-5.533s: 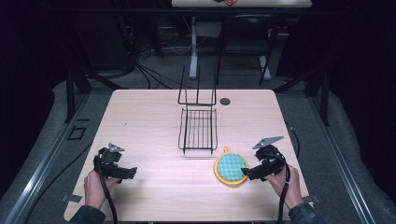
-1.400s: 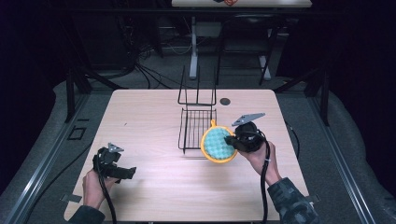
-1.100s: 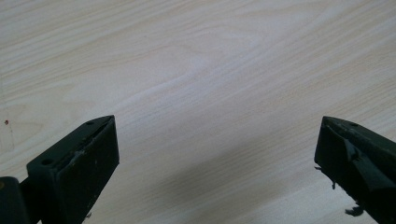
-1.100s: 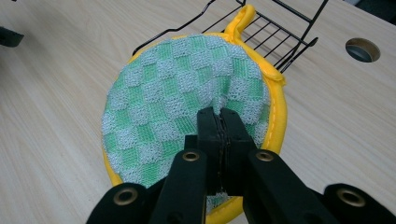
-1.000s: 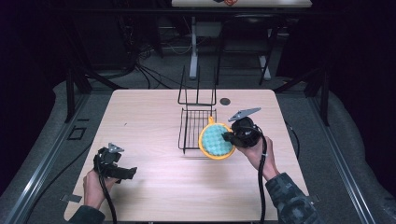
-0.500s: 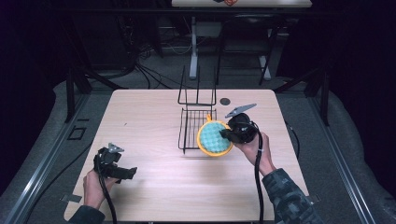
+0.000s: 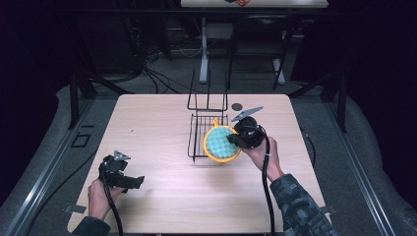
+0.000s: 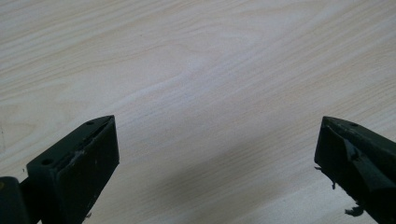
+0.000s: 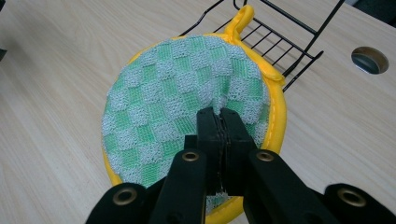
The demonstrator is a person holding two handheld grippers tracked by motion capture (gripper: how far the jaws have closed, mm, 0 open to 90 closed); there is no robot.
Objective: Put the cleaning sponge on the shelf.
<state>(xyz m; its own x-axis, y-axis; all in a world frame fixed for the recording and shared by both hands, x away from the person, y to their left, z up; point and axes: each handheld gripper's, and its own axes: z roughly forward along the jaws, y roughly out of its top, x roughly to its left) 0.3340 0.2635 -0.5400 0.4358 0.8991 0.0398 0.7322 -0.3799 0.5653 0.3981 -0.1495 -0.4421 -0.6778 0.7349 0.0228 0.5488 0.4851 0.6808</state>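
Note:
A round pot holder, green-and-white checked with a yellow rim and a loop, is held up off the table. My right gripper is shut on its checked cloth, pinching a fold near the middle. The pot holder hangs over the right front corner of a black wire rack. My left gripper rests low near the table's front left, open, with bare wood between its jaws.
The rack has a tall wire back rising at its far side. A round grommet hole sits in the light wood table behind the rack. A black cable trails from the right gripper along the sleeve.
My right gripper took hold of the pot holder at the front right, lifted it, and carried it left and away to the rack's right front corner. The left gripper stayed put.

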